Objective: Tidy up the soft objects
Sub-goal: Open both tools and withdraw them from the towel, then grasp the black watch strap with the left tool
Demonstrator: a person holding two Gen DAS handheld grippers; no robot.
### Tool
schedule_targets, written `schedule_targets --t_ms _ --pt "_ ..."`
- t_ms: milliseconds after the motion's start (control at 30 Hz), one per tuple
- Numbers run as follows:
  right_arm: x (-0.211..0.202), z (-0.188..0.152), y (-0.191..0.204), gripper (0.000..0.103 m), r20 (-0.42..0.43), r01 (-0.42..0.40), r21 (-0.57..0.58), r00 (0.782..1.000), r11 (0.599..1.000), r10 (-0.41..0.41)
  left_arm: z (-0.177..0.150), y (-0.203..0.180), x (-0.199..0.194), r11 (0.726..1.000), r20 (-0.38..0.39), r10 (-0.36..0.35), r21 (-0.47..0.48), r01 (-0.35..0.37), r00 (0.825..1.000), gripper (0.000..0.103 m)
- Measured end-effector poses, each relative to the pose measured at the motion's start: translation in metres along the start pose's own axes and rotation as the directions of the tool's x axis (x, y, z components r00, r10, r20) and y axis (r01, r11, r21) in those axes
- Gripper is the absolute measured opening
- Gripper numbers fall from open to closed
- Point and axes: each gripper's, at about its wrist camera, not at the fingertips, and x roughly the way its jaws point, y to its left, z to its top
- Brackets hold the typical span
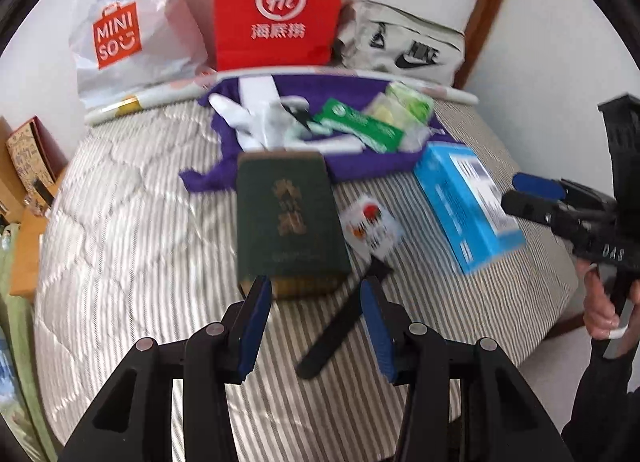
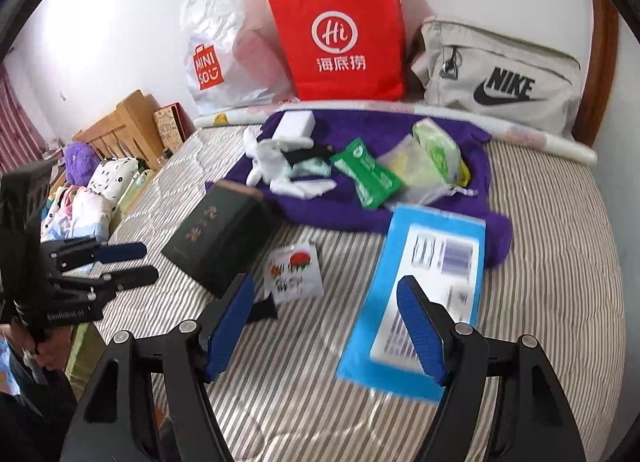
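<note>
A purple cloth is spread at the back of the striped bed. On it lie white socks, a green packet and a pale green tissue pack. My left gripper hovers open just before a dark green box, holding nothing. My right gripper is open wider over the near end of a blue box, also empty.
A small printed packet and a black strap lie between the boxes. Against the wall stand a white Miniso bag, a red paper bag and a grey Nike bag. Wooden furniture is left of the bed.
</note>
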Motion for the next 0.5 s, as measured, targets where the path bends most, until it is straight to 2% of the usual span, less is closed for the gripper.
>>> schedule_targets --t_ms 300,500 --pt "-0.008 -0.035 0.004 0.074 0.016 -0.002 0.029 1.000 1.000 0.002 -0.042 -0.011 0.049 0.991 -0.069 0.046 0.126 -0.037 0.997 0.044" --pt "-0.010 -0.050 0.003 0.074 -0.003 0.020 0.046 1.000 0.999 -0.020 -0.049 -0.019 0.066 0.983 -0.053 0.049 0.182 -0.038 0.997 0.044"
